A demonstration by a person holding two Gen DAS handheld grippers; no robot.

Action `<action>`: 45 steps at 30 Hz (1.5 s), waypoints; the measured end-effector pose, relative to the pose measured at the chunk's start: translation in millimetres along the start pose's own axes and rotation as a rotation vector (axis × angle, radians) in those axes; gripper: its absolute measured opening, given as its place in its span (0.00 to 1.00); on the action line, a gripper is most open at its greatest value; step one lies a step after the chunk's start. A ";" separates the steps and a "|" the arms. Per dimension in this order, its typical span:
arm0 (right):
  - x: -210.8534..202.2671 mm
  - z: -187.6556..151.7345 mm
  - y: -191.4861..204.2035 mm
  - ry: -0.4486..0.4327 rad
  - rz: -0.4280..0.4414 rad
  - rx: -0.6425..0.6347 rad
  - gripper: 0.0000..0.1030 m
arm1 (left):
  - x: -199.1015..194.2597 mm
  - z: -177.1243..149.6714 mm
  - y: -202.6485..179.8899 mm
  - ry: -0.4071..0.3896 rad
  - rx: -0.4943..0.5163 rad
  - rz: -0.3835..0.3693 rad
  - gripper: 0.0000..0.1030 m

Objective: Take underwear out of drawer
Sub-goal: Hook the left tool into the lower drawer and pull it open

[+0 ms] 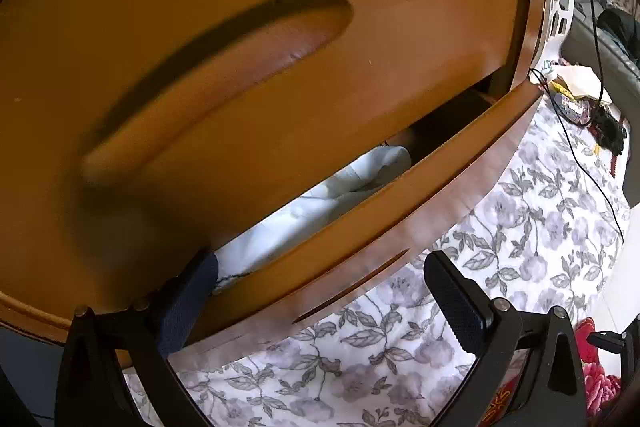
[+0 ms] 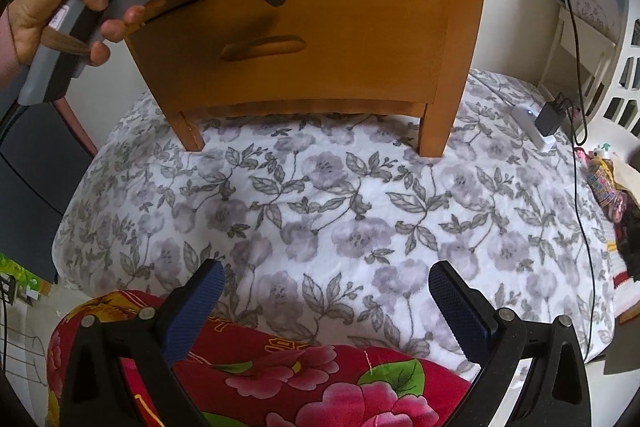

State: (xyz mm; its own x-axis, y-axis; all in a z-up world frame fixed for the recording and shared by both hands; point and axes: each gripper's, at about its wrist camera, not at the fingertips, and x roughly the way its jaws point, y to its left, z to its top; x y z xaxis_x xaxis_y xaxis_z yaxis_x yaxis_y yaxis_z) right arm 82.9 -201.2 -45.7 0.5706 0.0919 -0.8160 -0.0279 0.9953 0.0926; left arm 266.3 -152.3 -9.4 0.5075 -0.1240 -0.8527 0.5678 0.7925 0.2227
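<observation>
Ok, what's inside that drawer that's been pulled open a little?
Through the gap of the drawer, pale white-blue folded fabric shows, with a dark empty-looking corner behind it. The rest is covered by the drawer above, so I can't tell which garments these are.

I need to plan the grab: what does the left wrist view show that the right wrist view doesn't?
Left wrist only: white cloth inside the slightly open drawer, with one finger of the left gripper in the gap. Right wrist only: the whole nightstand, a hand holding the left gripper, the open right gripper over a red blanket. Both: the floral sheet.
</observation>
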 end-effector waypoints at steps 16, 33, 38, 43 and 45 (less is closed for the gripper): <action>5.1 -0.8 -1.7 0.016 0.011 0.022 1.00 | 18.4 -7.1 -19.7 0.052 0.129 0.073 1.00; 10.6 -2.3 -2.3 0.030 0.017 0.018 1.00 | 28.1 -3.1 -16.6 0.106 0.146 -0.002 0.99; 11.1 -2.7 -1.9 0.034 0.017 0.021 1.00 | 26.4 -0.4 -12.4 0.100 0.141 0.024 0.85; 11.6 -3.0 0.0 0.036 0.016 0.012 1.00 | 22.5 0.1 -9.7 0.100 0.143 0.010 0.84; 11.4 -3.1 0.5 0.035 0.015 0.014 1.00 | 19.0 0.3 -10.2 0.098 0.136 0.001 0.83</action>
State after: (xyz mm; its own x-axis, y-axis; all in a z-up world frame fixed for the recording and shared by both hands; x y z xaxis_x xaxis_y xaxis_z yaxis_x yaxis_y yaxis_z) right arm 86.8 -199.5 -56.7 0.5412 0.1081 -0.8339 -0.0244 0.9933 0.1129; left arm 270.3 -162.9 -27.7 0.4460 -0.0589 -0.8931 0.6533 0.7035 0.2799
